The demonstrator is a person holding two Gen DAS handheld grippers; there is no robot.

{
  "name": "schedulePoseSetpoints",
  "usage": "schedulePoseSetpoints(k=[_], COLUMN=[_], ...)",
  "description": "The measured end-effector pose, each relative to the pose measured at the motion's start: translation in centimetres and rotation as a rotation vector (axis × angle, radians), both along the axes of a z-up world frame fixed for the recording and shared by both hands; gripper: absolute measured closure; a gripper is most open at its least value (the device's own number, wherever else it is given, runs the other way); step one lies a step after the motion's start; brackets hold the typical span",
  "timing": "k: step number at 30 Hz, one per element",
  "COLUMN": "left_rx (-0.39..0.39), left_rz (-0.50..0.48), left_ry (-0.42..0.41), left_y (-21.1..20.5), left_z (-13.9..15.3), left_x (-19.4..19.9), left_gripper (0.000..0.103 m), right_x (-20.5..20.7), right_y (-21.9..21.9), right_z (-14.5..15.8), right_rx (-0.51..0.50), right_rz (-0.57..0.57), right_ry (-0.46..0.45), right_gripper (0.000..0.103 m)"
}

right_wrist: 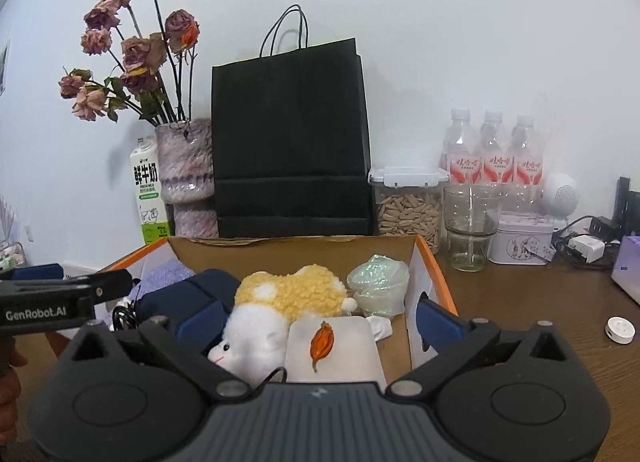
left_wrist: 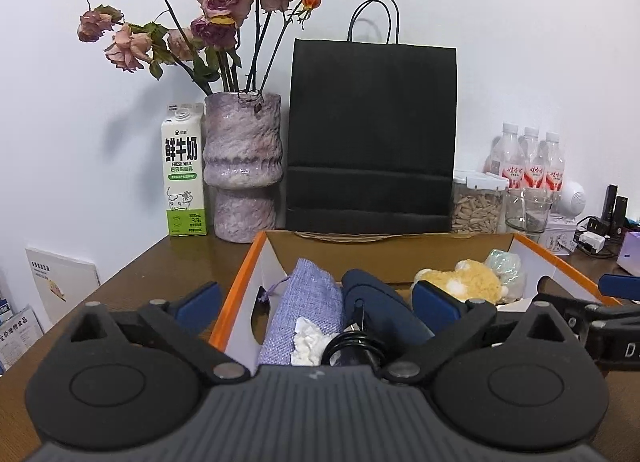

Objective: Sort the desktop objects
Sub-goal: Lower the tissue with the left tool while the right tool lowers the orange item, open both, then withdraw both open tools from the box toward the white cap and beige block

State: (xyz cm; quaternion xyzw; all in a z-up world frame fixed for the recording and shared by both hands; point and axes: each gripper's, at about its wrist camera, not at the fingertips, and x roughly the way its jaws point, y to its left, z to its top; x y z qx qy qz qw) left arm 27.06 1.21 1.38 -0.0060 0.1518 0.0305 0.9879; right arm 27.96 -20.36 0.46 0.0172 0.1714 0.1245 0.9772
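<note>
Item: my left gripper [left_wrist: 316,302] and right gripper [right_wrist: 316,318], jaws spread wide, holding nothing, low centre of each frame over the box [right_wrist: 436,278]. Inside: plush toy [right_wrist: 280,302], lilac pouch [left_wrist: 308,302], dark case [left_wrist: 376,302]. Loose: white puck [right_wrist: 621,330], lower right on bench [right_wrist: 520,302]. Farther, glass jar [right_wrist: 472,226]: I judge a careless reach could topple it.

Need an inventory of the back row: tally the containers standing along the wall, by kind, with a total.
Water bottles: 3
Milk carton: 1
Vase: 1
Black paper bag: 1
Seed container: 1
Glass jar: 1
Tin box: 1
Total: 9
</note>
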Motion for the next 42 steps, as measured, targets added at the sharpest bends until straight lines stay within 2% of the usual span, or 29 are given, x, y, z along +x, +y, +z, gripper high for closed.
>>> schedulePoseSetpoints(k=[16,31,42], left_rx=[0.011,0.026,-0.001], left_rz=[0.014,-0.027,0.008], left_ry=[-0.003,0.044,0.091], left_y=[0.3,0.8,2.4], left_z=[-0.9,-2.0,-2.5], left_x=[-1.9,-6.3,-8.0], left_gripper=[0.000,0.000,0.000], right_x=[-1.9,-7.1,-9.5], right_y=[1.1,1.5,2.6], right_z=[-0.3,-1.0,-1.8], right_rx=[-0.061,-0.117,-0.138], right_rz=[0.011,0.060,0.111], right_ry=[-0.025,-0.049,0.039], right_gripper=[0.000,0.000,0.000])
